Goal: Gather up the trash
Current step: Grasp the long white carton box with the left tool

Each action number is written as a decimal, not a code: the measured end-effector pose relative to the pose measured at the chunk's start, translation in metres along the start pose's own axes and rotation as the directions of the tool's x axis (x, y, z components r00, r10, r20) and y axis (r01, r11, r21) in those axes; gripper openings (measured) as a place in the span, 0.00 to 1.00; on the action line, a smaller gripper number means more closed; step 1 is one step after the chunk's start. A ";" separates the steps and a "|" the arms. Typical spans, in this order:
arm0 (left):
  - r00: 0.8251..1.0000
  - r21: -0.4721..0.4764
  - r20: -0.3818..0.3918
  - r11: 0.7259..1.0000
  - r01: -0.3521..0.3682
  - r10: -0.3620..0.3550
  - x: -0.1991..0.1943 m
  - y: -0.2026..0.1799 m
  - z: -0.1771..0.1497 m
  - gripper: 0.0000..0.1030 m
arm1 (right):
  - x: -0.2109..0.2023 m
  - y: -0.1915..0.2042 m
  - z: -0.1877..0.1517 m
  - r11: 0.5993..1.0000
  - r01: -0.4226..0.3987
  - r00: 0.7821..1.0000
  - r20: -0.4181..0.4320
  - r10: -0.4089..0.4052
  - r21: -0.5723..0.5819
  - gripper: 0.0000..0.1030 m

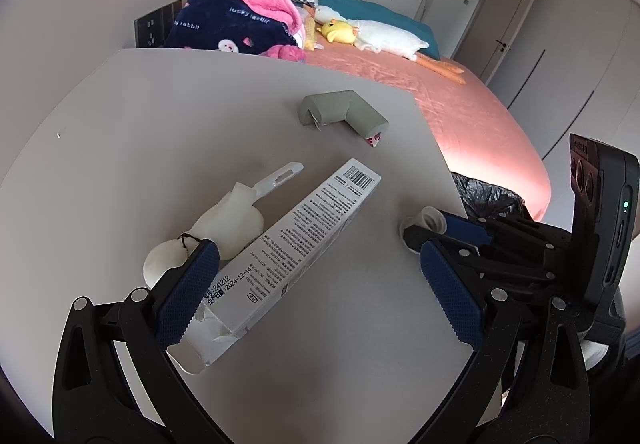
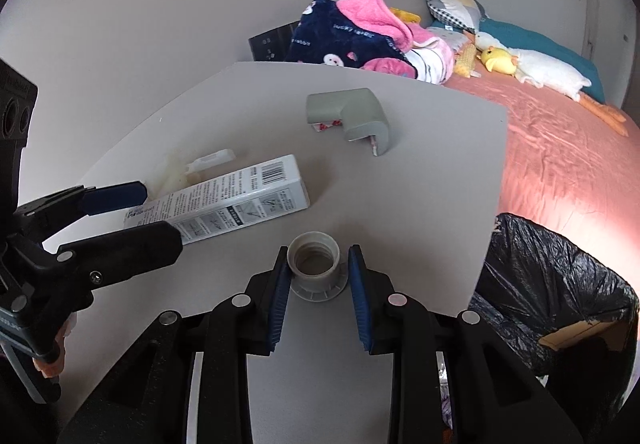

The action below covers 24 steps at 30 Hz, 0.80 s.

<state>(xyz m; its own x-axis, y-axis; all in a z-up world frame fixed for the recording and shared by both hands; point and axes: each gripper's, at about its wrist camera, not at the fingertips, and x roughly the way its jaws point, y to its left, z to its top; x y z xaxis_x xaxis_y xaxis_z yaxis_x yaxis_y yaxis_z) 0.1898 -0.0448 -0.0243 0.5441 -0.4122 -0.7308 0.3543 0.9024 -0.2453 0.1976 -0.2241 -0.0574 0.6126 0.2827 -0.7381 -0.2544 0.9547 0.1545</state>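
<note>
While tilted down: right claw (image 2: 319, 264) (pinching cap (image 2: 314, 259))

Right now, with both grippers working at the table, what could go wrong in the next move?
1. The right gripper pinches only the small bottle cap, whose flange rests on the table; the grip is narrow and it could slip out on the lift.
2. The left gripper straddles the long box near its torn open end, so it may crush or pivot.
3. The bin sits below the table edge; a short carry might drop trash beside it.
</note>
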 end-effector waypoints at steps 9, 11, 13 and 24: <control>0.998 0.079 -0.069 0.997 -0.007 0.012 0.019 -0.011 -0.006 0.66 | -0.007 -0.030 0.000 0.994 -0.012 1.000 0.015 0.010 0.109 0.29; 0.997 0.122 -0.071 0.992 -0.035 0.044 0.023 -0.016 -0.010 0.58 | -0.009 -0.032 -0.001 0.993 -0.014 1.000 0.017 0.012 0.117 0.29; 0.996 0.155 -0.076 0.987 -0.039 0.051 0.025 -0.022 -0.012 0.55 | -0.010 -0.034 -0.003 0.992 -0.015 1.000 0.018 0.013 0.125 0.29; 0.981 0.179 -0.045 0.967 -0.179 0.190 0.038 -0.039 -0.008 0.54 | -0.019 -0.045 -0.008 0.984 -0.041 0.999 0.022 0.038 0.176 0.29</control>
<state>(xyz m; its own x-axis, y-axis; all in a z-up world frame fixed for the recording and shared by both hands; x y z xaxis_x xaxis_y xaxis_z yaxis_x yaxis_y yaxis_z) 0.1904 -0.0948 -0.0474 0.5666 -0.2273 -0.7920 0.3814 0.9244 0.0075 0.1915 -0.2730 -0.0553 0.6186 0.3206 -0.7173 -0.1439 0.9437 0.2977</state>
